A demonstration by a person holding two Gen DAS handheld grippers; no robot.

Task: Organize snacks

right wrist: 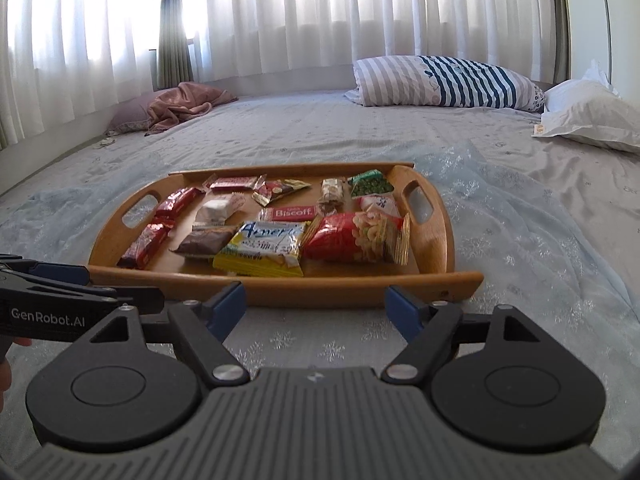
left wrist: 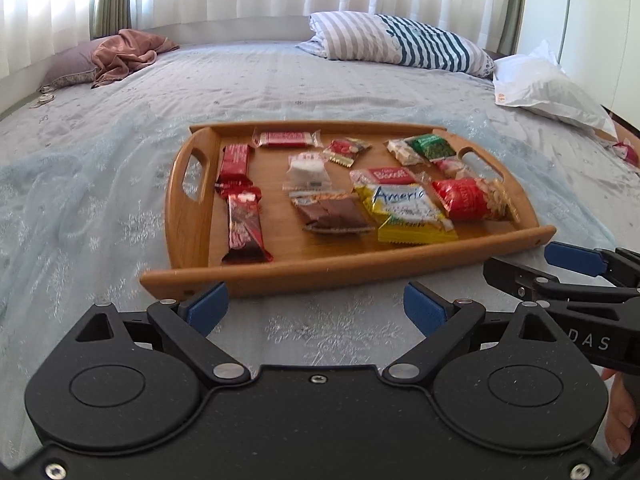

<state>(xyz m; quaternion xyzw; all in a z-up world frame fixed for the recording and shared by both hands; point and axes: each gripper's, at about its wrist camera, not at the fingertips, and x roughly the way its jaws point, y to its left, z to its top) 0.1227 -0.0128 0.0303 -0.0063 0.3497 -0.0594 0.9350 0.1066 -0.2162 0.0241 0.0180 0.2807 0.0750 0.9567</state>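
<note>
Rectangular wooden tray, crinkly foil snacks

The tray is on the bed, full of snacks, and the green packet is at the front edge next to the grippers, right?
Not quite. The tray is on the bed with snacks, but the green packet lies at the far edge; the right wrist view shows the yellow packet nearest.

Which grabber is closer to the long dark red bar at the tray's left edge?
Left. The left gripper sits open just in front of the long dark red bar; the right gripper, open too, faces the yellow packet instead.
</note>
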